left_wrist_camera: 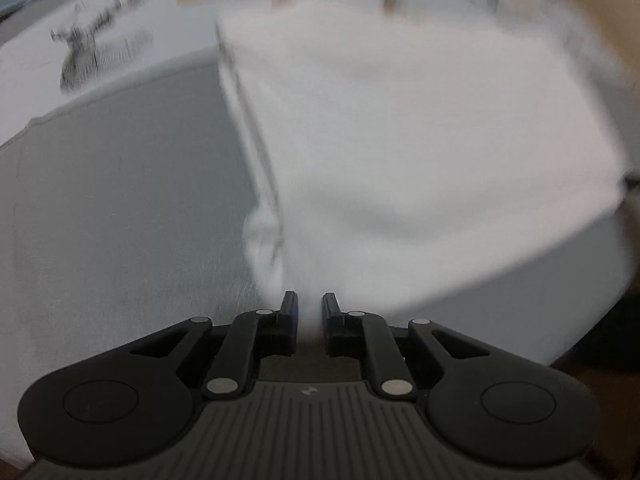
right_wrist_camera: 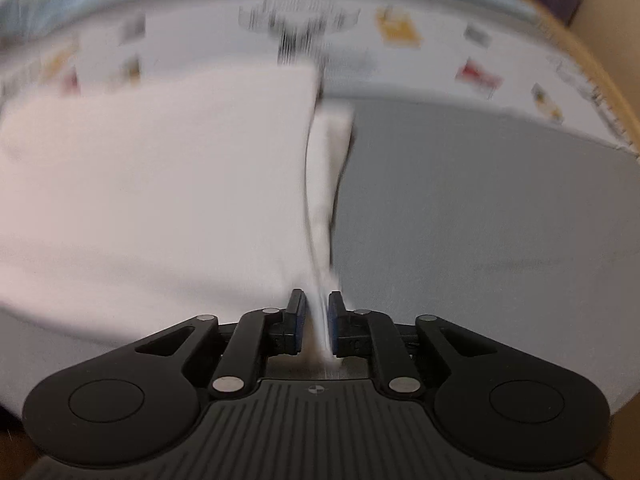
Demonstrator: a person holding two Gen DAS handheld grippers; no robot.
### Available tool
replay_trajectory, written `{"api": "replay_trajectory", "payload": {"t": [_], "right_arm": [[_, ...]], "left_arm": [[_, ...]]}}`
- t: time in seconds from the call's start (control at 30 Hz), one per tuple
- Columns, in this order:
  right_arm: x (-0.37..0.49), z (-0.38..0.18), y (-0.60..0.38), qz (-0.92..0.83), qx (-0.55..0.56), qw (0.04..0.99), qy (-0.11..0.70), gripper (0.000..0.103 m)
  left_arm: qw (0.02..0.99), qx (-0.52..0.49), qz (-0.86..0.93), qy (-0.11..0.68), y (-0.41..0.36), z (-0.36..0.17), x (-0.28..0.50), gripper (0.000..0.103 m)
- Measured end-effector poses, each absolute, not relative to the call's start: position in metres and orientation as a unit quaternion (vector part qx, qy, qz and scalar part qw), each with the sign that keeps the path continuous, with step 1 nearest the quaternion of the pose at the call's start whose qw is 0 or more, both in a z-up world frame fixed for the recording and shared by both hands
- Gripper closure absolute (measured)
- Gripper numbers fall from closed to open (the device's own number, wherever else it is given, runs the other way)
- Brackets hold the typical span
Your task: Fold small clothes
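Left wrist view: my left gripper pinches the white garment.
My right gripper clamps its other edge; cloth hangs blurred over the grey mat.

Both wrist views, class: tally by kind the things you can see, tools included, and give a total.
White garment: 1
Grey mat: 1
Printed white cloth under the mat: 1
Tools: 2, the left tool and the right tool
Total: 5
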State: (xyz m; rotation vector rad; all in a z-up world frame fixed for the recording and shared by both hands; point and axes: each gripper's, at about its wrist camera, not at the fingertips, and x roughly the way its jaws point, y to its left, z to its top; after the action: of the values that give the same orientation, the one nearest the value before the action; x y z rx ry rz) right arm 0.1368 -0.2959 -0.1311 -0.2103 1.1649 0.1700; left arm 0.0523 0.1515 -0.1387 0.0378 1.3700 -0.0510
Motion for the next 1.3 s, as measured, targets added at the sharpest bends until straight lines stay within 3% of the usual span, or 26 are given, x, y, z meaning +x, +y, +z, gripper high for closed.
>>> {"api": "replay_trajectory", "payload": {"t": [0.23, 0.4, 0.5, 0.63, 0.83, 0.97, 1.07, 1.3], "right_arm": [[0.133, -0.125, -0.288, 0.077, -0.116, 0.842, 0.521, 0.082], [0.132, -0.135, -0.288, 0.055, -0.138, 0.825, 0.545, 0.076], [0.121, -0.111, -0.288, 0.035, -0.099, 0.862, 0.497, 0.074], [0.105, -0.077, -0.283, 0.022, -0.051, 0.901, 0.429, 0.063], [0.079, -0.053, -0.239, 0.061, -0.047, 0.929, 0.363, 0.063], [0.061, -0.05, -0.191, 0.104, -0.054, 0.934, 0.336, 0.067], [0.046, -0.05, -0.151, 0.154, -0.054, 0.931, 0.326, 0.09], [0.026, -0.065, -0.066, 0.25, -0.068, 0.906, 0.336, 0.092]], "left_arm": [[0.816, 0.016, -0.025, 0.578, 0.146, -0.116, 0.048, 0.082], [0.778, 0.049, -0.01, 0.626, 0.139, -0.136, 0.049, 0.075], [0.821, 0.06, 0.01, 0.567, 0.139, -0.107, 0.042, 0.072], [0.871, 0.013, 0.017, 0.49, 0.149, -0.052, 0.026, 0.063], [0.914, 0.011, -0.028, 0.405, 0.168, 0.025, -0.015, 0.056], [0.933, -0.026, -0.022, 0.357, 0.189, 0.038, -0.039, 0.052], [0.94, -0.072, 0.02, 0.333, 0.201, 0.044, -0.046, 0.052], [0.947, -0.083, 0.037, 0.309, 0.203, 0.053, -0.048, 0.052]]}}
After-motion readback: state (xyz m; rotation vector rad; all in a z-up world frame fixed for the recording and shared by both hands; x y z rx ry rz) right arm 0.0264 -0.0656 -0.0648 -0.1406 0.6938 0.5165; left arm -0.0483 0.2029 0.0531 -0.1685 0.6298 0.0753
